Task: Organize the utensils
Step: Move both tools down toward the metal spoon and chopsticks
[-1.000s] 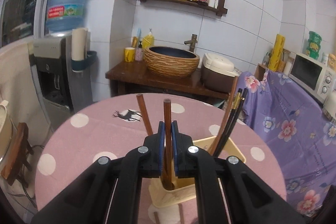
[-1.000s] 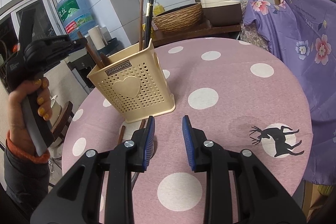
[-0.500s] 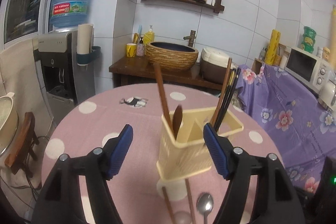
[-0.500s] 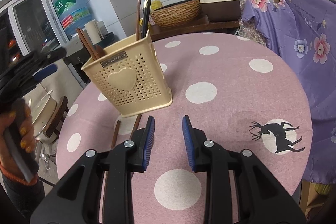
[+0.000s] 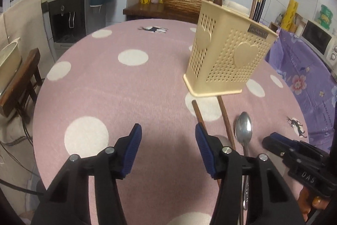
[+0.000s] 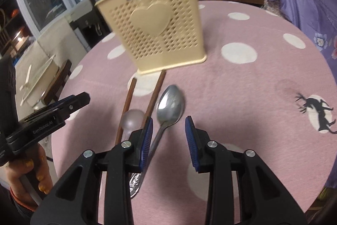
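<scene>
A cream perforated utensil holder (image 5: 227,54) (image 6: 160,33) stands on the pink dotted table (image 5: 118,85) with brown and black chopsticks (image 5: 258,5) upright in it. In front of it lie two brown chopsticks (image 6: 154,96), a metal spoon (image 6: 170,107) (image 5: 243,130) and a translucent spoon (image 6: 132,118). My left gripper (image 5: 167,140) is open and empty, low over the table left of the utensils. My right gripper (image 6: 168,132) is open, its jaws either side of the metal spoon's neck, just above it.
A water dispenser (image 5: 67,14) and a wooden stool (image 5: 19,81) stand left of the table. A wooden counter with a woven basin (image 5: 181,1) is behind. A purple floral cloth (image 6: 305,3) and microwave (image 5: 320,39) are on the right.
My left gripper let go of the brown utensil into the holder, opened wide and dropped low toward the table. My right gripper moved forward and down over the metal spoon.
</scene>
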